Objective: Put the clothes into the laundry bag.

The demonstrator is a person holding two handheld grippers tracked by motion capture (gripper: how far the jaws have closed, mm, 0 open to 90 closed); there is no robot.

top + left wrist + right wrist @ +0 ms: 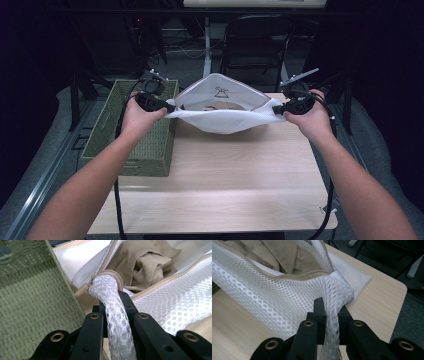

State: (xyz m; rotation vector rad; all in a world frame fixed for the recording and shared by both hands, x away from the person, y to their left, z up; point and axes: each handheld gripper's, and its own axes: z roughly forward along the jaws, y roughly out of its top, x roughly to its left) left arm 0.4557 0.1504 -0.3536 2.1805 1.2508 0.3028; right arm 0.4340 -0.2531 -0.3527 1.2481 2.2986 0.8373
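Forearms enter from the near edge of the wooden table, one on each side. Taking the white mesh bag as the reference, the green woven basket sits to its left, at the table's left edge. The left gripper is clamped on the bag's left end. The left gripper view confirms the grip: a bunched rope of mesh is pinched between the black jaws, with a beige zip pull just beyond and the basket wall close alongside. The bag hangs stretched between both grippers above the far half of the table, mouth open. The high view alone shows a small black emblem on the raised back panel. Both gripper views show tan cloth crumpled inside the bag. At the bag's right end the right gripper is closed on the mesh; its own view shows the gathered corner squeezed between the jaws.
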